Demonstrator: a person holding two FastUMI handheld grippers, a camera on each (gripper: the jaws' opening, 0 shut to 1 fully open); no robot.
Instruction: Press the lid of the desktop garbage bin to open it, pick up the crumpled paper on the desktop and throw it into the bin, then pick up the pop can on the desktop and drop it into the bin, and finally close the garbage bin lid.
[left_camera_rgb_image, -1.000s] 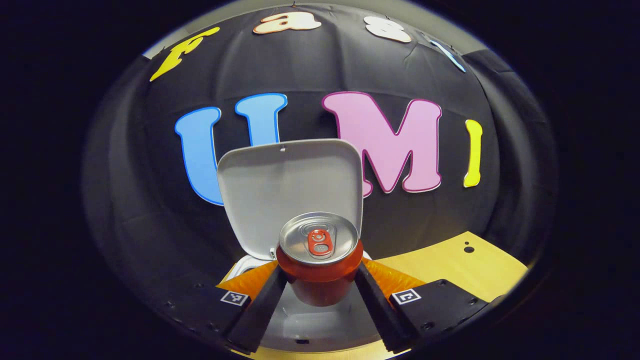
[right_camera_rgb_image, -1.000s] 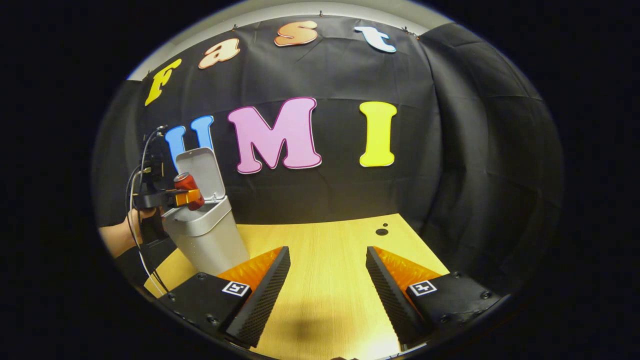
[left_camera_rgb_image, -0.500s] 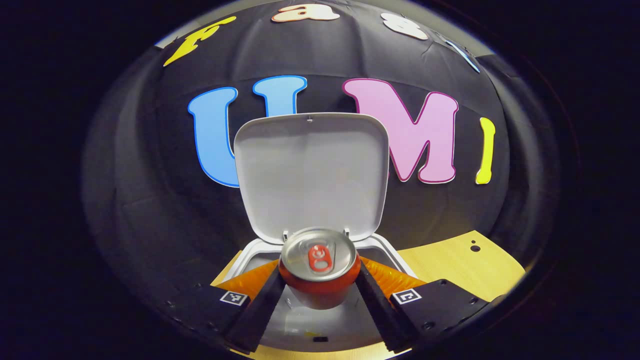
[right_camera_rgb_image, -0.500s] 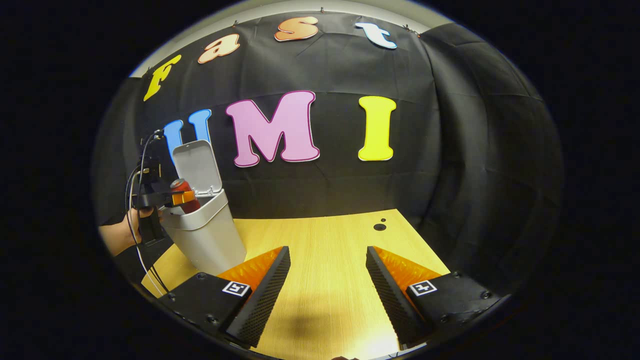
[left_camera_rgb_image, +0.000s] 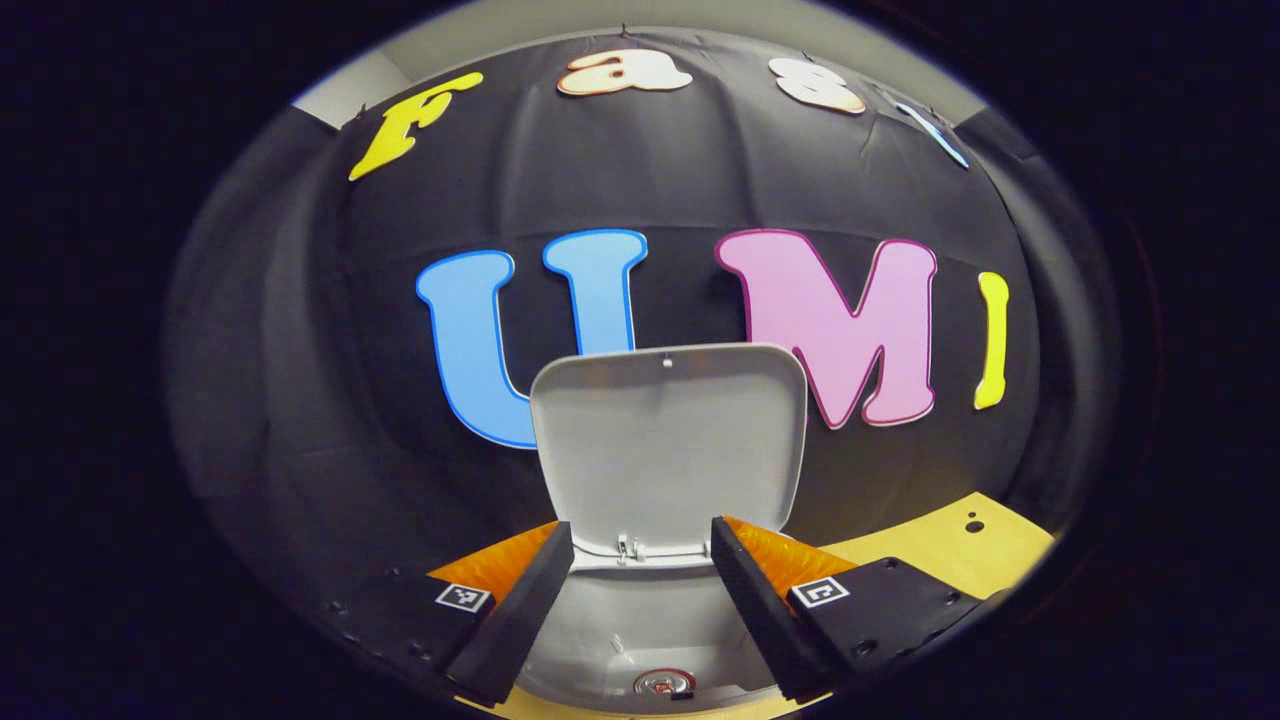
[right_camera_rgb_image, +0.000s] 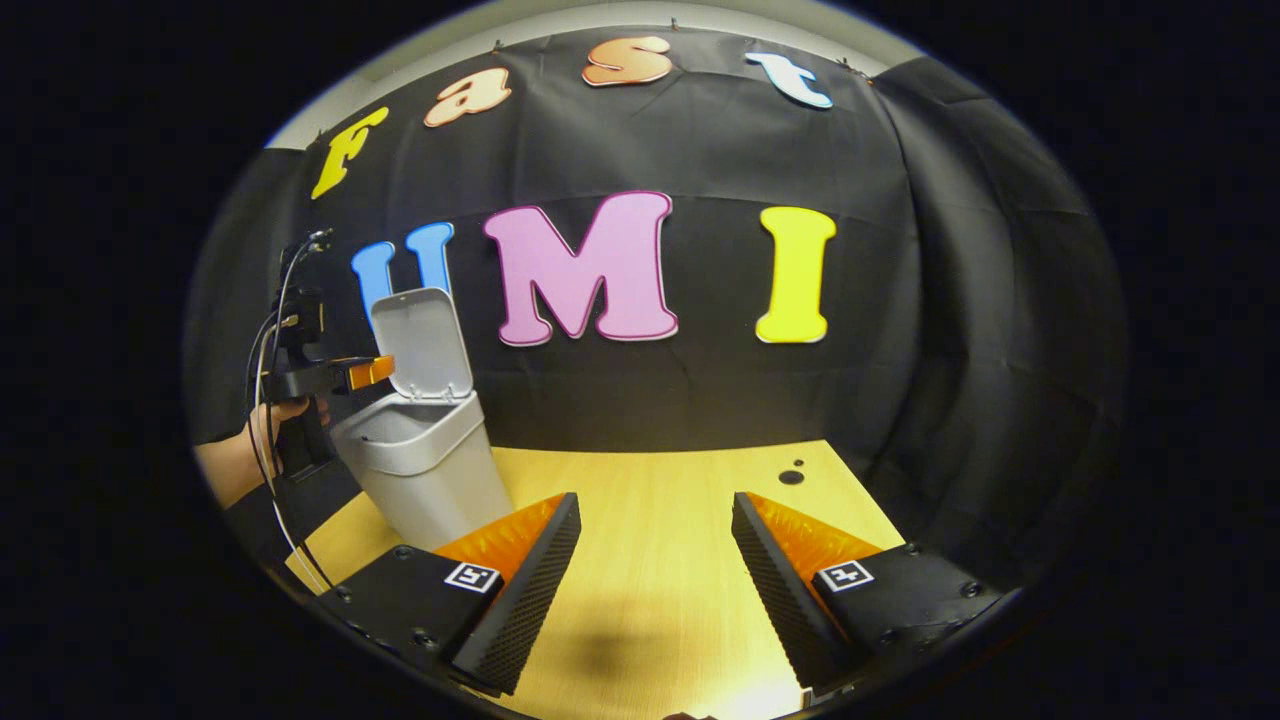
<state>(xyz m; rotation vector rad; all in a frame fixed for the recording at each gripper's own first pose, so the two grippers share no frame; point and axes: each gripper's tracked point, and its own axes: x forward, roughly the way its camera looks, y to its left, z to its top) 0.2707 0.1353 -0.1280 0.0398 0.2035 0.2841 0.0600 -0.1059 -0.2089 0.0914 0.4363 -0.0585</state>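
Left gripper (left_camera_rgb_image: 640, 555) is spread wide with nothing between its fingers, hovering right over the bin (left_camera_rgb_image: 640, 640) mouth and looking across it at the raised lid (left_camera_rgb_image: 668, 445). From the right gripper view you can see the same gripper (right_camera_rgb_image: 372, 372) held level at the bin's (right_camera_rgb_image: 425, 465) near-left rim, just in front of the lid (right_camera_rgb_image: 425, 342), with a hand (right_camera_rgb_image: 285, 415) wrapped around the grip below it and a bare forearm running off left. A couple of cables (right_camera_rgb_image: 268, 400) loop down from the top of that gripper past the hand.

Right gripper (right_camera_rgb_image: 655, 590) is also wide apart and holding nothing, sitting low over the table (right_camera_rgb_image: 650, 500), well to the right of the bin and aimed at the back wall.

The can (left_camera_rgb_image: 664, 684) is down inside the bin, you can just catch its silver top with the red tab at the bottom of the left gripper view, below the fingers. It's upright as far as I can tell, only the top is showing.

Bin is light grey, tapers narrower toward its base, and stands on the wooden table near its left edge. Lid is flipped up on its back hinge, standing nearly vertical, pale inner face toward the left gripper. There are two small dark holes (right_camera_rgb_image: 794, 472) in the tabletop, far right of the bin. Can't make out the paper in the bin.
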